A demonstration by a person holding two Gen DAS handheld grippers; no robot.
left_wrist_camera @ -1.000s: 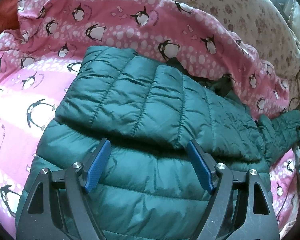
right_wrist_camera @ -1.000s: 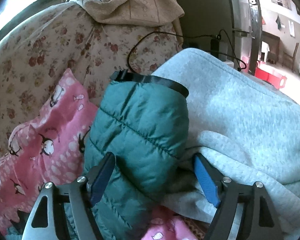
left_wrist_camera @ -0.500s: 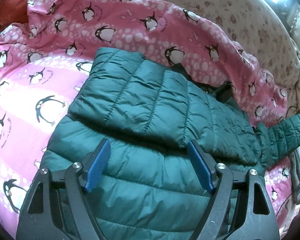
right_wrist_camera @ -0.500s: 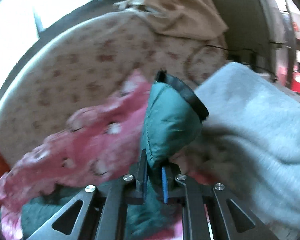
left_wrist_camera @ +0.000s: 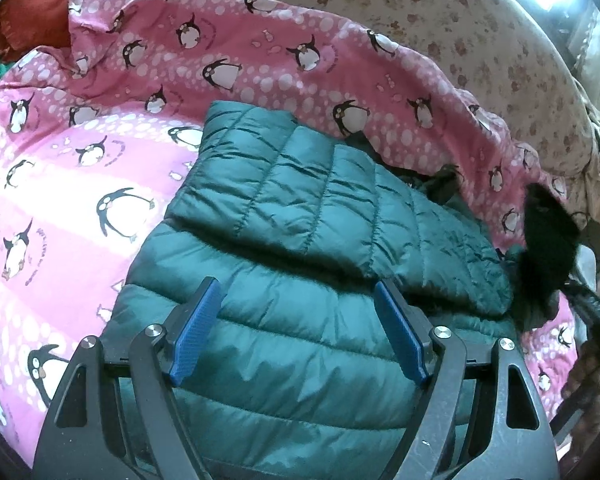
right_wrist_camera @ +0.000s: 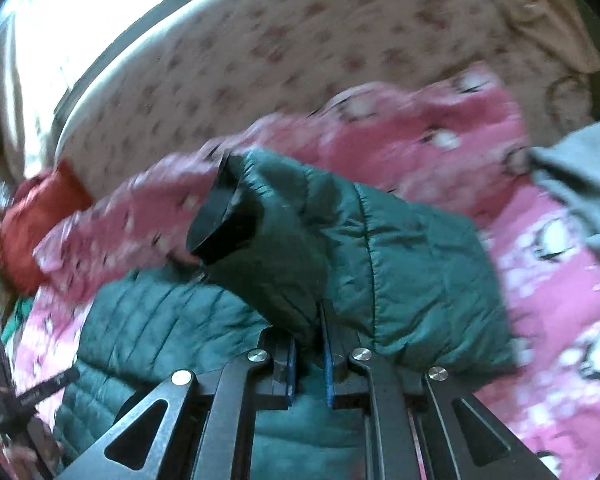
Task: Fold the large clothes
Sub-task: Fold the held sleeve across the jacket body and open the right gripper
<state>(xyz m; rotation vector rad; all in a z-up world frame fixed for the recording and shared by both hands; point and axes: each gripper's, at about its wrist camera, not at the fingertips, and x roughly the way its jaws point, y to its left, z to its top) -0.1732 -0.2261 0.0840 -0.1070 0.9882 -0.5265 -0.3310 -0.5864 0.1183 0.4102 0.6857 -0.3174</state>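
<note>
Green puffer jacket (left_wrist_camera: 300, 264) — its sleeve (right_wrist_camera: 340, 240) pinched in right gripper (right_wrist_camera: 310, 356) jaws.

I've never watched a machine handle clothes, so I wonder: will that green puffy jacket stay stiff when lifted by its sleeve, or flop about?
Probably floppy: the sleeve bends and droops where the right gripper pinches it. The quilted jacket looks light for its bulk, since thin fabric bunches between the shut pads. Its shiny shell may be slippery, so the folded layers could slide.

No readable text anywhere; faint script by penguins on pink sheet (left_wrist_camera: 80, 184) too blurry.
</note>
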